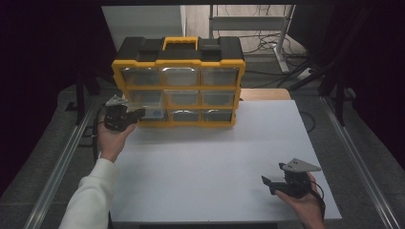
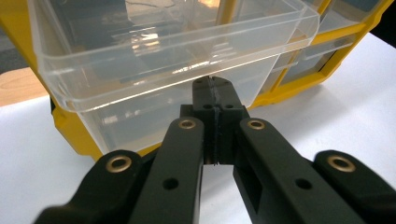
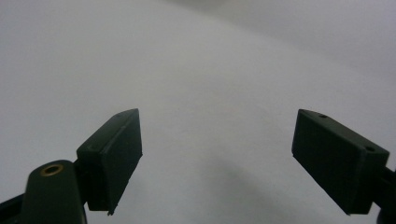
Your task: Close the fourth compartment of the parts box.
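Observation:
A yellow and black drawer organizer [image 1: 179, 62] stands at the back of the white table [image 1: 215, 157], with three rows of clear drawers. At its lower left one clear drawer [image 2: 154, 70] is pulled partway out. My left gripper [image 1: 139, 113] is at that drawer's front; its jaws [image 2: 215, 88] are pressed together right under the drawer's front rim, pinching its lip. My right gripper [image 1: 269, 186] rests near the table's front right, held in a hand. It is open [image 3: 217, 158], with only bare table between its fingers.
A wooden board [image 1: 267, 94] shows behind the organizer's right side. Metal rails [image 1: 62, 157] run along both sides of the table. Cables and a table frame [image 1: 282, 43] lie on the floor behind.

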### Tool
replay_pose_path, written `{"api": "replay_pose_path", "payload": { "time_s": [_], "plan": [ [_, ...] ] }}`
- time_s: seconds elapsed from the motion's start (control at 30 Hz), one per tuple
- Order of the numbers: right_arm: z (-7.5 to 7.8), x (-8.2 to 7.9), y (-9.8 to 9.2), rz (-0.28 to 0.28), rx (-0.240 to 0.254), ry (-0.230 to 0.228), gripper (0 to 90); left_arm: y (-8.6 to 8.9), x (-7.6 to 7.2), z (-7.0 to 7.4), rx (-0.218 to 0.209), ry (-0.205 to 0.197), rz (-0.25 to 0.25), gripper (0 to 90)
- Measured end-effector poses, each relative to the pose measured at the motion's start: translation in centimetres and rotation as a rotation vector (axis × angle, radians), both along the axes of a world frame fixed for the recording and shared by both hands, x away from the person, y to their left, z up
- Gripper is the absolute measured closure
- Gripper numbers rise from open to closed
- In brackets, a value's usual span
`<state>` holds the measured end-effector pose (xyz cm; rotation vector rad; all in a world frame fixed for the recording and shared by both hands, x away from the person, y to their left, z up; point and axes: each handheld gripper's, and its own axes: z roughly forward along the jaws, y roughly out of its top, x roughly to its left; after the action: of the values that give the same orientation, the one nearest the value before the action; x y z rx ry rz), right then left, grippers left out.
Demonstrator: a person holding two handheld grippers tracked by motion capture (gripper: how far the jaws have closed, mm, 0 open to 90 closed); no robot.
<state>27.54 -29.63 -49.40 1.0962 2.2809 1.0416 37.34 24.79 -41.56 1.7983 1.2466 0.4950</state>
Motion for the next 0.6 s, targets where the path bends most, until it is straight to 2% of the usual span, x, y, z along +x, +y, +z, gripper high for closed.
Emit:
{"api": "replay_pose_path", "payload": {
  "time_s": [0.13, 0.3, 0.6],
  "plan": [
    [0.0, 0.0, -0.1, -0.001, -0.003, -0.001, 16.7, 0.1, 0.4, 0.2, 0.0, -0.001, 0.007, 90.0],
    [0.0, -0.1, 0.0, 0.0, -0.004, 0.001, 16.6, 0.1, 0.8, 0.4, 0.022, 0.004, 0.014, 90.0],
    [-0.1, -0.1, 0.0, 0.002, -0.005, 0.001, 16.6, 0.1, 1.5, 0.5, 0.025, 0.01, 0.031, 90.0]
  ]
}}
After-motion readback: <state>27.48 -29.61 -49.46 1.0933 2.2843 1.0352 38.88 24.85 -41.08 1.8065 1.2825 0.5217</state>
